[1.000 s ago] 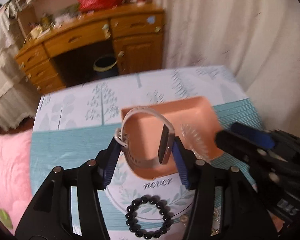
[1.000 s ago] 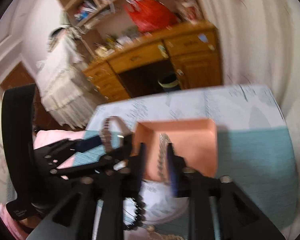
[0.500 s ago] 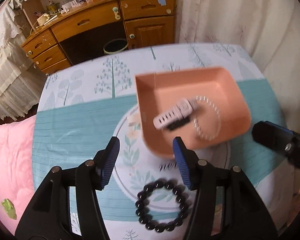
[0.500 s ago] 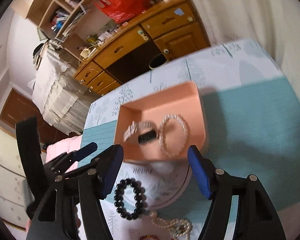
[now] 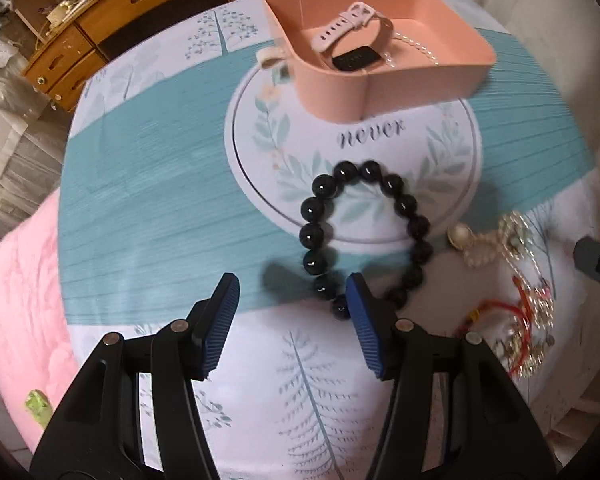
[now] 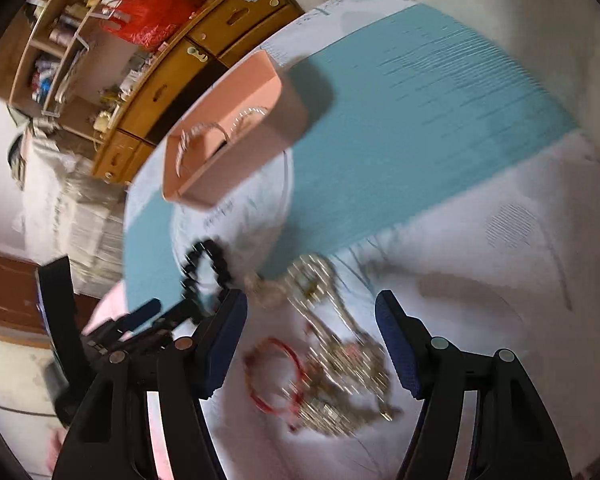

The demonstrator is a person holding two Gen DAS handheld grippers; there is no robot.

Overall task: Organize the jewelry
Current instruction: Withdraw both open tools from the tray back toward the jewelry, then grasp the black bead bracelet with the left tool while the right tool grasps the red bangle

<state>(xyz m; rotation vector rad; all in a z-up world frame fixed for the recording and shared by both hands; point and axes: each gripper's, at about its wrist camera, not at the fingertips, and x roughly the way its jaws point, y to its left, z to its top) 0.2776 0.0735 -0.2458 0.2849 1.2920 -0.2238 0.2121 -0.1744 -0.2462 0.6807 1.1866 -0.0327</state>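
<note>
Both pieces carried a second ago now lie in the peach tray: the pale-strapped smartwatch rests with its dark face up, and the clear bead bracelet sits just beside it, touching. Since then both grippers have come down from the tray toward the jewelry left on the printed tablecloth.

The left gripper stands spread and empty, its right pad over the near edge of the black bead bracelet, which is not between the pads. The right gripper has just been opening; its jaws stand wide and grip nothing, with the tangled gold chains and red cord bracelet below the gap.

So two items look sorted, and at least three remain: black beads, red cord, and the gold tangle with its shell piece.
</note>
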